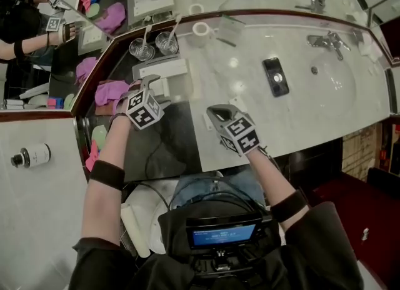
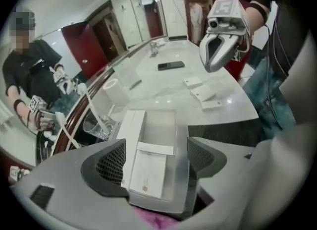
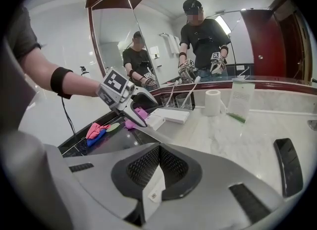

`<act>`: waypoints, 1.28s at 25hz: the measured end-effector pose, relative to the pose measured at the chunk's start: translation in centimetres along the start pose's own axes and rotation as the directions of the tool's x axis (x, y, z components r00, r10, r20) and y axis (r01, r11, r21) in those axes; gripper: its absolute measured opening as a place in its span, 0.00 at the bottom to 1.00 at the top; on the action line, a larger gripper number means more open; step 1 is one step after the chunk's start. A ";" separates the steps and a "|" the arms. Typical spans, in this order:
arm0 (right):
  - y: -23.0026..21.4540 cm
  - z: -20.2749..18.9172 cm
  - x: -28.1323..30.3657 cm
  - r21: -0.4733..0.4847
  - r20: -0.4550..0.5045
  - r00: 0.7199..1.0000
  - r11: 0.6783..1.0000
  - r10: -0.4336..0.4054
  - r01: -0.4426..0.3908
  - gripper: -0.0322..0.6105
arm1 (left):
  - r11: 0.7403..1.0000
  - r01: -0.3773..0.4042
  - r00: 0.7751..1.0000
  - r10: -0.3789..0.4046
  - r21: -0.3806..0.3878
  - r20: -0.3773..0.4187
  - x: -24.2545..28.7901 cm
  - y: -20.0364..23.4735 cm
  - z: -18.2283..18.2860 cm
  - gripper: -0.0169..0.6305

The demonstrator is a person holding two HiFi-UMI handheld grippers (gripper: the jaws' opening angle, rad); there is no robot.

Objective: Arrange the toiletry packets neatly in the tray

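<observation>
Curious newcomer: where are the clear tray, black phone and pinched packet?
Clear plastic tray [image 2: 158, 127]: left gripper view, bare floor.
Flat black phone [image 1: 275, 76]: head view, screen.
White paper packet [image 3: 154, 190]: right gripper view, end.

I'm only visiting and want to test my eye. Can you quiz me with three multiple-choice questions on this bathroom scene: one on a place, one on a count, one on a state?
1. Where does the black phone lie?
A in the tray
B on the floor
C on the marble counter

2. How many drinking glasses stand on the counter by the mirror?
A two
B one
C four

3. What is the right gripper doing?
A gaping wide, empty
B shut on a white packet
C shut on a pink cloth

Answers:
1 C: it lies flat on the pale marble.
2 A: the head view shows a pair side by side.
3 B: the right gripper view shows its jaws closed together on the packet.
</observation>
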State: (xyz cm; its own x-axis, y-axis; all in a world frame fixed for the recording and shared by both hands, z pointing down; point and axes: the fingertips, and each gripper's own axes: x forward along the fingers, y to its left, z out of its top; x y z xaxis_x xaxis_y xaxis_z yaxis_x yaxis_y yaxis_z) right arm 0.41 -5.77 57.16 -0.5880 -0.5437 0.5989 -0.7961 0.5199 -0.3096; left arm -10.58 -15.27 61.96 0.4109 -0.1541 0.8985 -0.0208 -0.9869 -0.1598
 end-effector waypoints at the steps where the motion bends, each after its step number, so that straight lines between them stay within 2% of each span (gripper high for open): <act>1: -0.1 0.1 0.4 0.000 -0.003 1.000 1.000 0.002 -0.002 0.05 | 0.999 0.028 0.999 -0.028 0.037 -0.021 0.5 0.2 -0.3 0.62; 3: -0.5 0.3 1.2 -0.006 -0.013 1.000 1.000 0.001 -0.002 0.05 | 0.993 0.083 0.995 -0.078 0.079 -0.058 1.5 0.4 -0.8 0.62; 6: -0.9 0.1 2.3 -0.007 -0.028 1.000 1.000 0.001 -0.001 0.05 | 0.984 0.145 0.986 -0.135 0.100 -0.102 2.8 0.2 -1.4 0.62; 13: -0.3 -0.6 3.5 0.006 -0.054 0.998 1.000 0.026 -0.026 0.05 | 0.972 0.231 0.966 -0.226 0.030 -0.123 3.2 0.5 -2.2 0.64; 20: -0.6 -1.5 3.6 0.007 -0.065 0.998 1.000 0.020 -0.019 0.05 | 0.956 0.292 0.949 -0.285 0.037 -0.134 3.2 0.2 -1.8 0.64; 23: -0.8 -1.9 3.5 0.009 -0.066 0.998 1.000 0.016 -0.015 0.05 | 0.948 0.316 0.941 -0.310 0.025 -0.134 2.8 0.0 -1.5 0.59; 25: -0.4 -1.5 3.2 0.018 -0.062 0.998 1.000 0.020 -0.019 0.05 | 0.947 0.321 0.941 -0.319 0.002 -0.118 2.6 -0.1 -1.3 0.57; 27: -0.3 -1.6 3.0 0.022 -0.060 0.998 1.000 0.021 -0.020 0.05 | 0.956 0.293 0.952 -0.293 -0.016 -0.086 2.4 0.2 -0.9 0.50; 32: -0.4 -1.8 2.5 0.024 -0.060 0.998 1.000 0.019 -0.018 0.05 | 0.970 0.242 0.967 -0.244 -0.032 -0.076 2.3 0.5 -1.0 0.49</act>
State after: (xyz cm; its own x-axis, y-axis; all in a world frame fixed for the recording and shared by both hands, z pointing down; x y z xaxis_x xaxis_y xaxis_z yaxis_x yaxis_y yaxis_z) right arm -0.47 -6.19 60.09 -0.5934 -0.4929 0.6364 -0.7887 0.5137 -0.3376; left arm -10.56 -16.17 64.40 0.3334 0.0880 0.9387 0.0503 -0.9959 0.0755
